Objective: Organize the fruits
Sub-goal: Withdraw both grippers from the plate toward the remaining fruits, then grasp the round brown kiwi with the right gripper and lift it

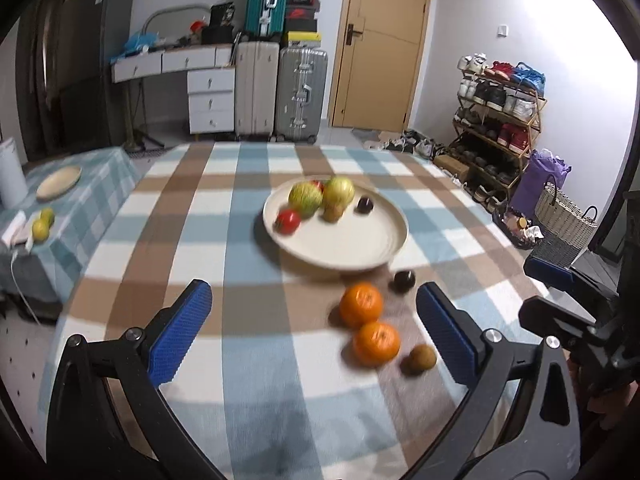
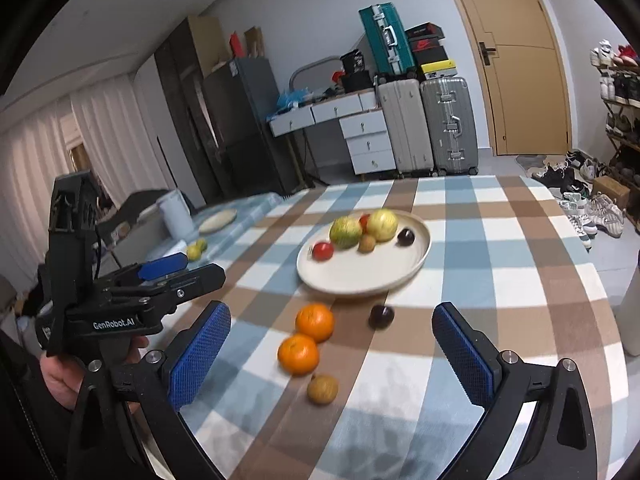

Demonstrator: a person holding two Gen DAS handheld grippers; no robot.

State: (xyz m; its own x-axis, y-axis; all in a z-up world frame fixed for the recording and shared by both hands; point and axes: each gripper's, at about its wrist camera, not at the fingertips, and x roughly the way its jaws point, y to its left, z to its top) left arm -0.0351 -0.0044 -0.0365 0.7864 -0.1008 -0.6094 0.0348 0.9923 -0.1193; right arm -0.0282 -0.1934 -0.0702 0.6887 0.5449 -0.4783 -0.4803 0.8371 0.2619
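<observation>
Fruit sitting: six on plate (image 1: 352, 248), two oranges (image 1: 361, 304), one plum (image 1: 404, 281), one brown fruit (image 1: 419, 358) on bench (image 1: 248, 280). Left hand-held gripper (image 1: 314, 334), right hand-held gripper (image 2: 332, 354) gaping wide, holding nothing.

tool (image 1: 314, 328): black frame | blue ribbed pads | silver screws | "GenRobot.AI"
</observation>
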